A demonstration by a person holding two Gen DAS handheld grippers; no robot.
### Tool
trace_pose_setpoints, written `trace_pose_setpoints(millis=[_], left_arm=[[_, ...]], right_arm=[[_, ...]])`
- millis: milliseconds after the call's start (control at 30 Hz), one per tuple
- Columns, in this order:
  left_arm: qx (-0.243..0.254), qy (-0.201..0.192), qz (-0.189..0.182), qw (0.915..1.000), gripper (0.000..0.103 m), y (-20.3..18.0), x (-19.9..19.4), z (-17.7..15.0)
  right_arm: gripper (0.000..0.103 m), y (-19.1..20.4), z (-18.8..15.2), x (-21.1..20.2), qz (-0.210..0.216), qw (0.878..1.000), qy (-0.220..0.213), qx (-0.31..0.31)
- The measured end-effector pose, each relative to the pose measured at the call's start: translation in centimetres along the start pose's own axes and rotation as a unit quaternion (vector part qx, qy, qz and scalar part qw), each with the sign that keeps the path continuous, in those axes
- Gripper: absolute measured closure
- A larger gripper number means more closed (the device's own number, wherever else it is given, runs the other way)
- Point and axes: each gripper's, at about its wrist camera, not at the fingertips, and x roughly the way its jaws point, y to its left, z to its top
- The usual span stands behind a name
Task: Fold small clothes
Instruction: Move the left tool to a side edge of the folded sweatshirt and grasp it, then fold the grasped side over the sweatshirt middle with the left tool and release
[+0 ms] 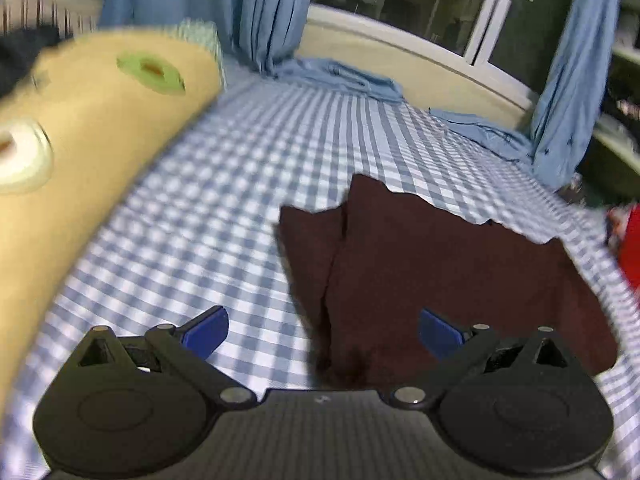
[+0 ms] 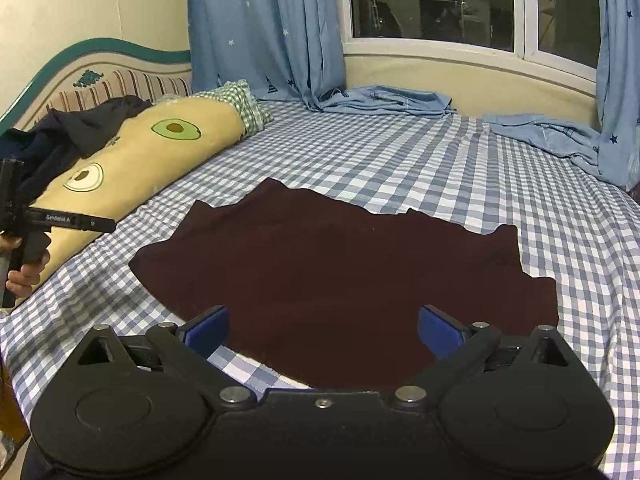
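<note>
A dark maroon garment (image 2: 340,264) lies spread flat on the blue-and-white checked bed sheet (image 2: 400,152). In the left wrist view the garment (image 1: 440,272) lies ahead and to the right, with one part folded over at its left side. My left gripper (image 1: 324,332) is open and empty, hovering over the garment's near left edge. My right gripper (image 2: 323,330) is open and empty, just above the garment's near edge. The left gripper's body also shows at the far left of the right wrist view (image 2: 24,220), held by a hand.
A long yellow avocado-print pillow (image 2: 132,160) lies along the left side with dark clothes (image 2: 68,132) piled on it. Blue curtains (image 2: 264,28) hang at the window and pool on the bed's far edge. Something red (image 1: 630,240) shows at the right edge.
</note>
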Motion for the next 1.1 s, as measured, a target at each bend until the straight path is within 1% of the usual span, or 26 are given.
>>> trace_pose_setpoints(millis=[67, 200, 267, 333, 433, 533, 600, 633, 733, 833, 867, 900, 933, 967, 1000, 1100], left_arm=[[-0.023, 0.011, -0.013, 0.9996, 0.001, 1.1, 2.3, 0.4], [-0.067, 0.037, -0.043, 0.9962, 0.002, 2.9, 6.9, 0.9], [-0.095, 0.051, -0.051, 0.9928, 0.004, 3.9, 8.9, 0.9], [-0.123, 0.059, -0.071, 0.9881, 0.004, 4.8, 10.5, 0.9], [-0.15, 0.073, -0.094, 0.9814, 0.012, 5.8, 12.4, 0.8], [-0.152, 0.073, -0.118, 0.9785, 0.014, 6.0, 13.2, 0.9], [-0.161, 0.082, -0.147, 0.9724, 0.019, 5.9, 13.8, 0.9], [-0.163, 0.084, -0.154, 0.971, 0.019, 5.8, 14.1, 0.9], [-0.157, 0.082, -0.16, 0.9711, 0.019, 5.1, 15.0, 1.1], [-0.152, 0.079, -0.173, 0.9698, 0.02, 4.5, 15.9, 1.5], [-0.155, 0.08, -0.177, 0.9686, 0.028, 4.4, 16.2, 1.6], [-0.16, 0.085, -0.179, 0.9672, 0.056, 4.3, 16.5, 1.7], [-0.16, 0.098, -0.167, 0.9679, 0.072, 4.2, 16.8, 1.7], [-0.149, 0.103, -0.147, 0.9724, 0.082, 3.9, 16.9, 1.9], [-0.137, 0.102, -0.144, 0.9747, 0.088, 3.6, 16.6, 1.9], [-0.109, 0.098, -0.133, 0.9803, 0.092, 2.3, 15.3, 2.6]], right_arm=[[0.003, 0.3, 0.2, 0.7, -0.012, 1.0, 0.005, 0.0], [0.003, 0.8, 0.6, 1.6, -0.009, 1.0, 0.005, 0.005], [0.003, 1.1, 1.0, 1.7, -0.009, 1.0, 0.004, 0.0], [0.003, 1.4, 1.2, 1.6, -0.005, 1.0, 0.003, -0.003], [0.003, 1.7, 1.4, 1.5, 0.009, 1.0, -0.002, -0.01], [0.003, 1.9, 1.5, 1.4, 0.024, 1.0, 0.0, -0.008], [0.003, 2.0, 1.6, 1.3, 0.023, 1.0, -0.001, -0.01], [0.003, 2.1, 1.6, 1.2, 0.019, 1.0, -0.002, -0.015], [0.003, 2.2, 1.6, 1.1, 0.014, 1.0, -0.005, -0.02], [0.003, 2.0, 1.4, 0.9, 0.018, 1.0, -0.005, -0.009], [0.003, 1.9, 1.4, 0.9, 0.019, 1.0, -0.004, -0.008], [0.003, 1.9, 1.3, 0.8, 0.018, 1.0, -0.002, -0.009], [0.003, 1.9, 1.1, 0.7, 0.014, 1.0, -0.002, -0.012], [0.003, 1.9, 1.0, 0.5, 0.01, 1.0, -0.003, -0.015], [0.003, 1.9, 0.9, 0.3, 0.008, 1.0, -0.005, -0.015], [0.003, 1.1, 0.5, -0.5, 0.009, 1.0, -0.014, -0.005]])
